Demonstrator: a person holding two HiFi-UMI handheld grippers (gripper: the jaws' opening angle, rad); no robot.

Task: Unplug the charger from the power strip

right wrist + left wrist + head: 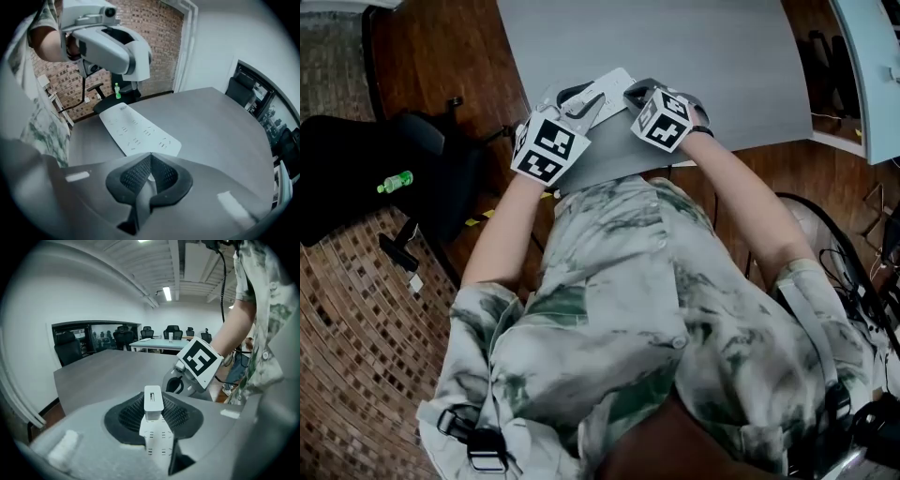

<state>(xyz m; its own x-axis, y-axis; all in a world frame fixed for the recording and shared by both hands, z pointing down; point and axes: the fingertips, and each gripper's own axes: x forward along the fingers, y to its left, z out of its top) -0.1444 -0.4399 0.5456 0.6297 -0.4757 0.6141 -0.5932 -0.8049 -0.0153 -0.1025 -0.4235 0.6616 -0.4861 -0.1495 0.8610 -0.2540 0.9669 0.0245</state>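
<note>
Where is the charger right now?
In the left gripper view, the white charger sits between the left gripper's jaws, above the power strip, with the right gripper just beyond.

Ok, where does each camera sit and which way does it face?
Head view: on the person's head, steeply down on left hand-held gripper, right hand-held gripper and table; torso, forearms show.
Left gripper view: on the left one, facing past the charger between its jaws to the right one; arm, shirt show.
Right gripper view: on the right one, facing the strip and left one; arm, shirt show.
All three share the table.
</note>
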